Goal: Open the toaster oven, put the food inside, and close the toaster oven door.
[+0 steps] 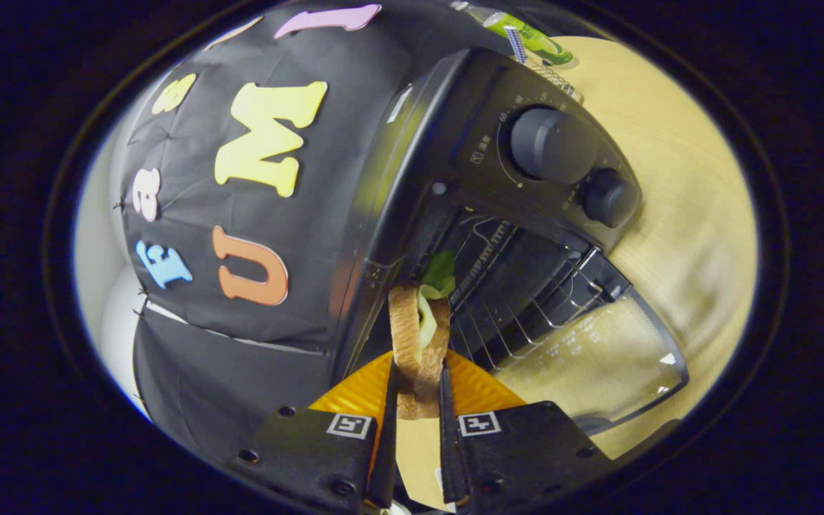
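Observation:
My gripper (pixel 418 383) is shut on a sandwich (pixel 415 336), two slices of brown bread with green lettuce sticking out between them. The view is rolled, so everything looks tilted. Just beyond the sandwich stands the black toaster oven (pixel 455 143) with its glass door (pixel 598 365) swung fully open and lying flat. The wire rack (pixel 519 286) inside is exposed, and the lettuce end of the sandwich sits at the mouth of the oven cavity. Two round knobs (pixel 551 143) are on the oven's control panel.
The oven rests on a light wooden table (pixel 677 193). An orange ridged plate (pixel 355 390) lies under the fingers. A green-labelled bottle (pixel 526 32) and a striped straw stand behind the oven. The booth's black cloth wall (pixel 240 236) hangs close beside the oven.

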A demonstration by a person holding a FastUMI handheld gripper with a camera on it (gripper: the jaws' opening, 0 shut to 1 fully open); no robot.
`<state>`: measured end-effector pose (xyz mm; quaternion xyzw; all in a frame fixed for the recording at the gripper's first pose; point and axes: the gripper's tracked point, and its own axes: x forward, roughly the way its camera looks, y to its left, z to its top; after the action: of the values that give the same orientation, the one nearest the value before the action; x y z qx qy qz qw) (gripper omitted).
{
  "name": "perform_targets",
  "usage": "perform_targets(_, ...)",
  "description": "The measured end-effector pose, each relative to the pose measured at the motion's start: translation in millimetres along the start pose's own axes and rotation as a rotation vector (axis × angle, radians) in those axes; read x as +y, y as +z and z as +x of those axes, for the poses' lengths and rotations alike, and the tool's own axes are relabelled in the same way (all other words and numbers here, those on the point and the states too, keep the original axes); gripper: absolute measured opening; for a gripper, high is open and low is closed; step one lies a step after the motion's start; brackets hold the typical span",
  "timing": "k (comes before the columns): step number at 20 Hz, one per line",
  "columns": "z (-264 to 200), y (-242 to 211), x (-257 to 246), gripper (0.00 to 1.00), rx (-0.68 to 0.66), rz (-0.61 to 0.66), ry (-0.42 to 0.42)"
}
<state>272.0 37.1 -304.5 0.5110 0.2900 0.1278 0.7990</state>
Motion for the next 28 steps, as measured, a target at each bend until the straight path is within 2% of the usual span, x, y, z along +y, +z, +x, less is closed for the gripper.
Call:
perform_targets(6,28,14,-9,0.31,-0.122,0.092,0.009)
perform_targets(10,41,2,-7,0.32,-0.109,0.089,0.012)
perform_targets(13,43,-8,-13,0.4,-0.086,0.046,-0.028)
perform_targets(16,44,-23,-18,0.5,-0.033,-0.04,-0.077)
perform_targets(19,38,-42,-18,0.71,0.015,-0.157,-0.128)
perform_targets(22,23,-58,-19,0.77,0.052,-0.263,-0.193)
perform_targets(24,10,-70,-13,0.82,0.056,-0.317,-0.199)
perform_targets(28,-34,-81,-1,0.97,0.04,-0.513,-0.257)
